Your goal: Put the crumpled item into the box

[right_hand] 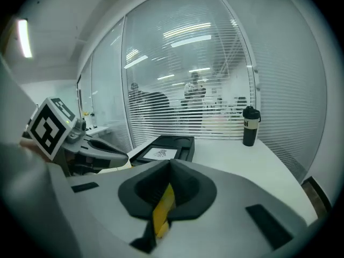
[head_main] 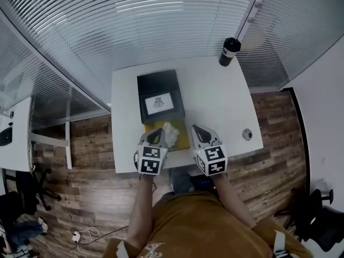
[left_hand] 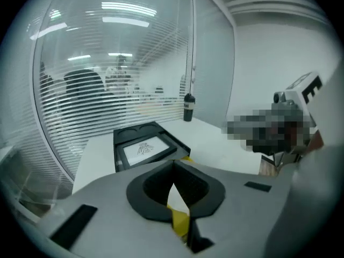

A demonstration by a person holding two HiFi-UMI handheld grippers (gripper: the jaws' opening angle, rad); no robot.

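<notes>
A white crumpled item [head_main: 171, 133] lies on a flat yellow sheet [head_main: 183, 136] near the table's front edge. Just behind it is an open black box [head_main: 159, 96] holding a white card with a dark drawing; the box also shows in the left gripper view [left_hand: 144, 144] and the right gripper view [right_hand: 163, 148]. My left gripper [head_main: 157, 135] hovers just left of the crumpled item, its jaws closed tip to tip [left_hand: 172, 164], with white and yellow visible below. My right gripper [head_main: 198, 132] is just right of the item, also shut [right_hand: 170, 163], over the yellow sheet [right_hand: 163, 208].
On the white table [head_main: 226, 95], a black bottle [head_main: 229, 51] stands at the far right corner. There is a round cable hole [head_main: 246, 134] at the near right. Glass walls with blinds enclose the far side. Wood floor lies on both sides.
</notes>
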